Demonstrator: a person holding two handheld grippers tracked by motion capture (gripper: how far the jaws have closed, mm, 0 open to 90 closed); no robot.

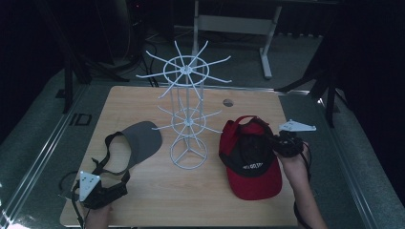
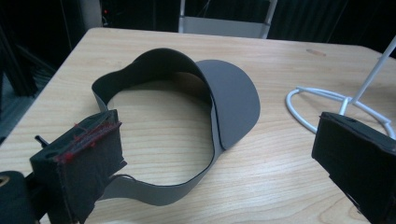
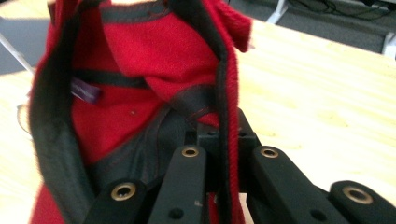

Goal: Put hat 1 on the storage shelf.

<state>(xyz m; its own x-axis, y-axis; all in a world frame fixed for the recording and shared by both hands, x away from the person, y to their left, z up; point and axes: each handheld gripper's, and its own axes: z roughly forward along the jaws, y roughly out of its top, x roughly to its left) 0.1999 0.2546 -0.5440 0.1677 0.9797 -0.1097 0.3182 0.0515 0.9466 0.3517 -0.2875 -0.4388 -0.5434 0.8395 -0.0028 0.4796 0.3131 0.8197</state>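
Right gripper [image 1: 276,144] clamped on rim of red cap [image 1: 248,162], right of wire rack [image 1: 188,119]. Cap long axis near-far, brim toward person, crown apparently lifted. Left gripper [image 1: 114,190] jaws wide, empty, near grey visor [image 1: 138,140].

In the left gripper view, the left gripper [image 2: 212,161] has its two black jaws standing wide apart, one at the lower left with red stitching along its top edge, the other at the lower right. Between them on the pale wooden table [image 2: 289,186] lies a grey visor [image 2: 233,102], its brim pointing right and its band curving in an open loop toward the left jaw, which overlaps the strap's near end. The white ring base of a wire rack [image 2: 317,95] sits at right, near the brim.
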